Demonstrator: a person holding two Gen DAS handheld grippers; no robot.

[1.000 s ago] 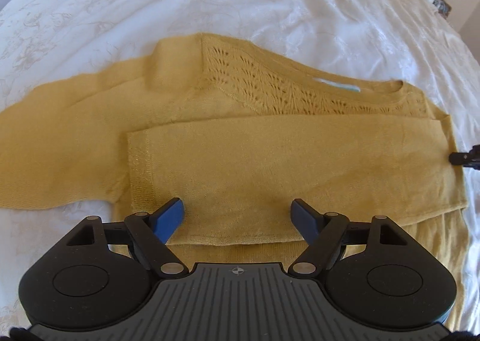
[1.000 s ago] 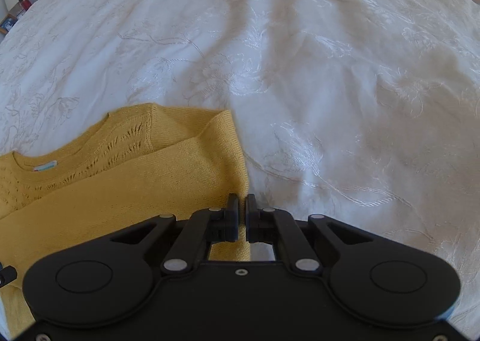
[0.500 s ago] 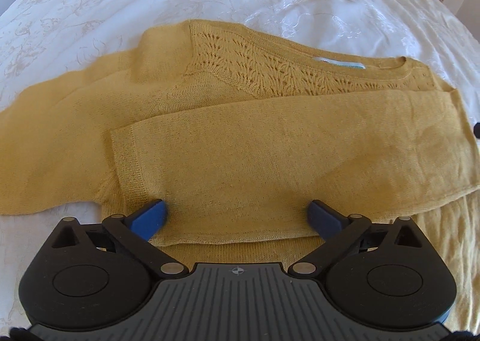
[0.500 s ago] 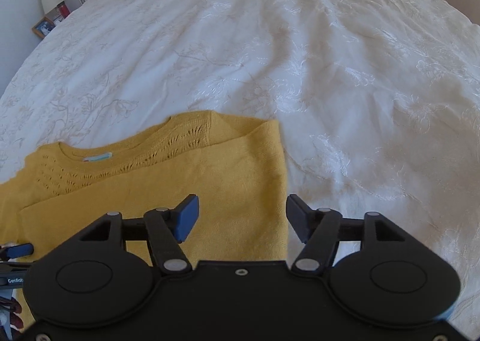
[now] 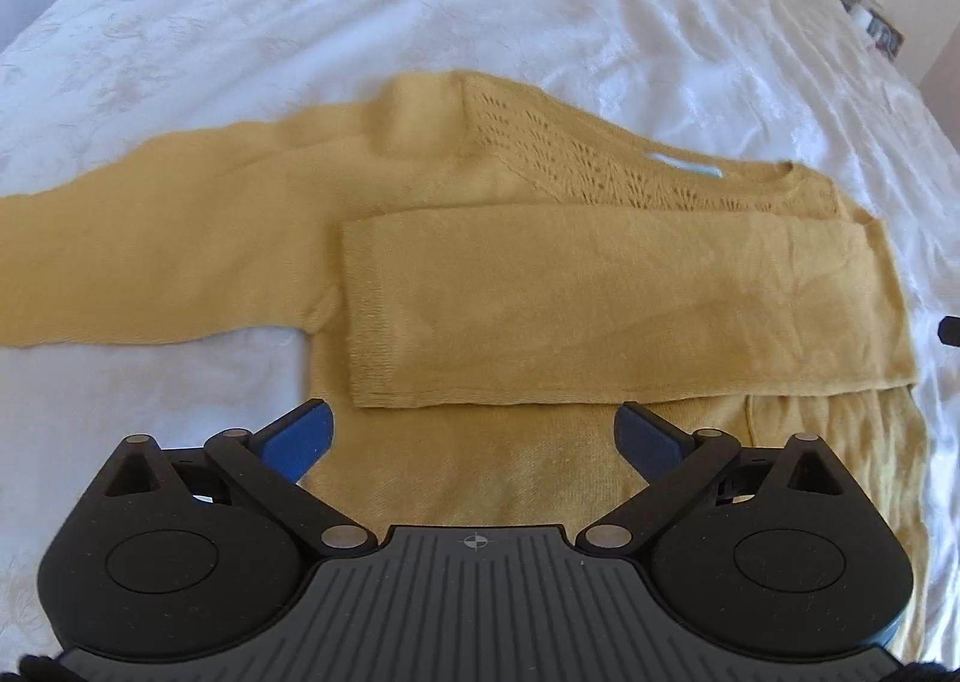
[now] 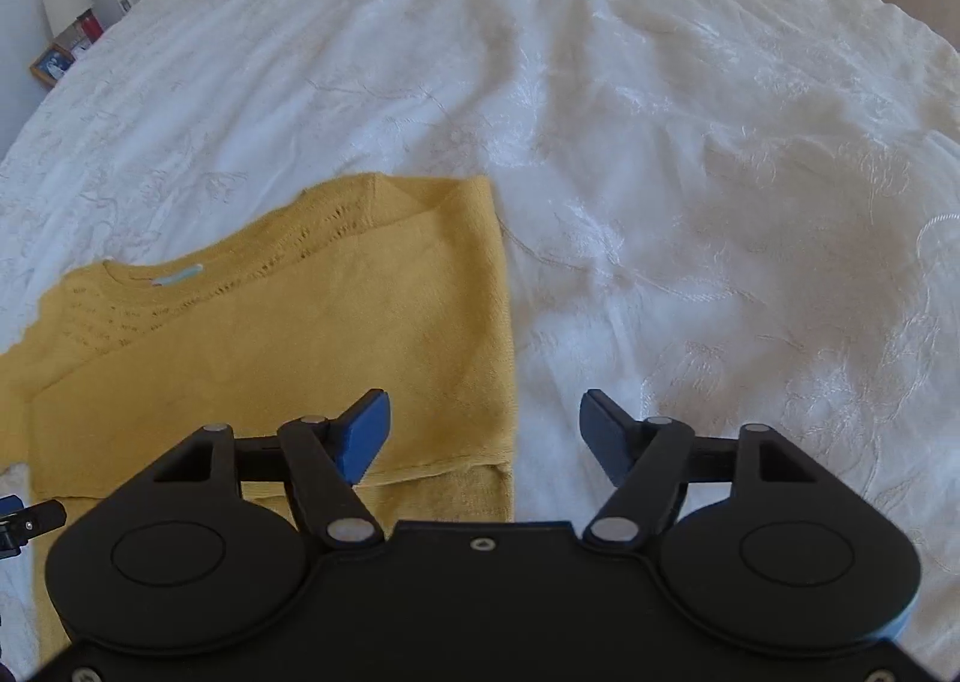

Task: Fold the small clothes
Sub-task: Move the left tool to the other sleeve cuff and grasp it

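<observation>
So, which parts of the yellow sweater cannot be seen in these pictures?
- Left wrist view: the sweater hem, hidden behind the left gripper.
- Left wrist view: the unfolded sleeve cuff, cut off by the edge.
- Both views: the neck label, too small to read.

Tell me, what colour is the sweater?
Mustard yellow sweater, clearest in the left wrist view.

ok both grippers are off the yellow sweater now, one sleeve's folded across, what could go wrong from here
1. The folded sleeve only lies loose across the sweater; with the left gripper and right gripper both open, dragging the body could slide it off.
2. The other sleeve is spread out on the soft, wrinkled bedspread; a low pinch may catch the bedspread too.
3. The loose knit may stretch or skew the fold if lifted by one edge.
</observation>
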